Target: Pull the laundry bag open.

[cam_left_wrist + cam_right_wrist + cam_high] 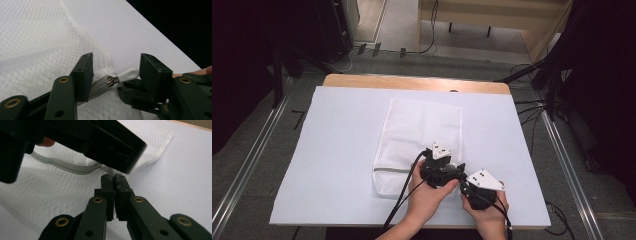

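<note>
A white mesh bag (419,132) lies flat in the middle of the table, its grey zipper (389,171) along the near edge. In the left gripper view, my left gripper (116,65) is open, its jaws standing either side of the white zipper pull (128,73) without touching it. My right gripper (113,178) is shut on the bag's edge (105,171) just by the zipper's end. From above, the left gripper (438,167) and right gripper (473,187) sit close together at the bag's near right corner.
A pale sheet (337,150) covers the table, with a wooden edge (412,81) at the far side. The person's hands (427,197) come in at the bottom. Cables (402,192) trail off the near edge. Dark stands and rails flank the table.
</note>
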